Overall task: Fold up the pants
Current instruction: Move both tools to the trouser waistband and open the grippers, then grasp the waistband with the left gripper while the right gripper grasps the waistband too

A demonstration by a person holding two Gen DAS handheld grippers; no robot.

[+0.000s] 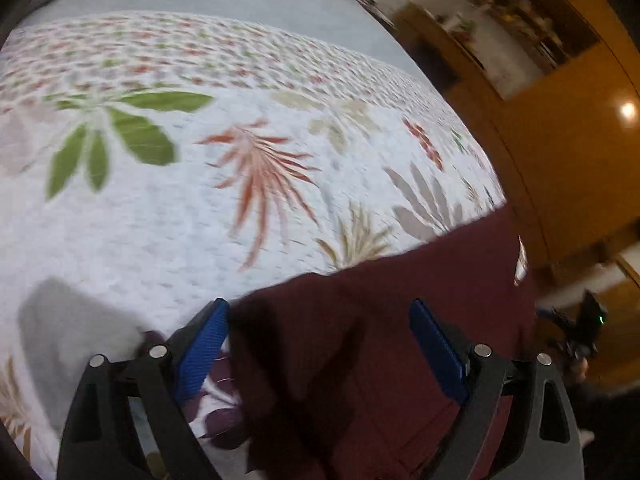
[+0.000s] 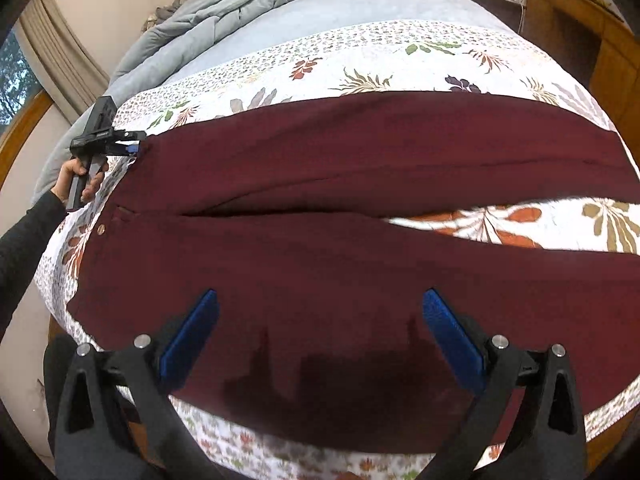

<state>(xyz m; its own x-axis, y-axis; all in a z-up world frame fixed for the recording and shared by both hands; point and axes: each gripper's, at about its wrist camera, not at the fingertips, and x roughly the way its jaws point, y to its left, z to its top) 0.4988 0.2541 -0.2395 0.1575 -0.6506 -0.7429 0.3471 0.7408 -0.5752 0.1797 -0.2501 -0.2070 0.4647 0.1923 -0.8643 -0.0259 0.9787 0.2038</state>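
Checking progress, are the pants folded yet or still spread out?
Spread out: the pants lie flat on the bed, both legs apart.

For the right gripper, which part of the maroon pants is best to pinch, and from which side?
Probably the near leg's outer edge, just below the open right gripper. The maroon pants lie flat on the floral bedspread with legs apart, and that edge faces the gripper, so it can come in low from the near bedside. The left gripper sits open at the waist corner.
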